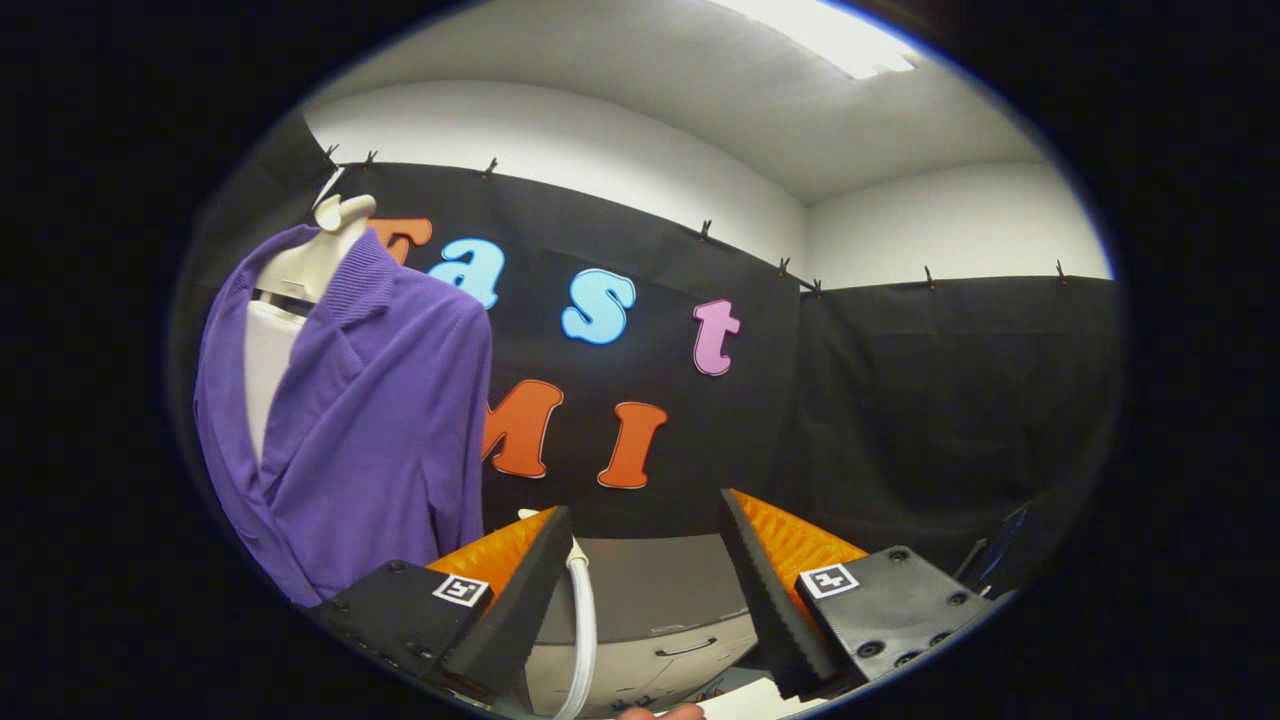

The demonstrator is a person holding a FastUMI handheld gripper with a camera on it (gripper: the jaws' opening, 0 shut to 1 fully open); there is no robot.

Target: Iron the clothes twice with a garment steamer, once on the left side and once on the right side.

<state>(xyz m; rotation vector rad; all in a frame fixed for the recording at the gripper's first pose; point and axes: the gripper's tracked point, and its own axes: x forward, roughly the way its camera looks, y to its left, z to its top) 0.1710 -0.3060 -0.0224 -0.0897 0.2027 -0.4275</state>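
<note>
Claw (645, 570) spread wide, holding nothing; white hose (583, 625) runs beside its left finger. Purple cardigan (370, 420) hangs on mannequin (315, 260) ahead-left, apart.

Purple jacket (370, 420) upright on mannequin, white steamer hose (583, 620) beside gripper (640, 580) finger

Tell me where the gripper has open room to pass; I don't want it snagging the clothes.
Open room lies ahead of the gripper, its fingers apart with nothing between them, over the grey cabinet and toward the black cloth wall. It is crowded beside the left finger: the white hose runs close, and the purple jacket on its mannequin hangs just beyond.
</note>
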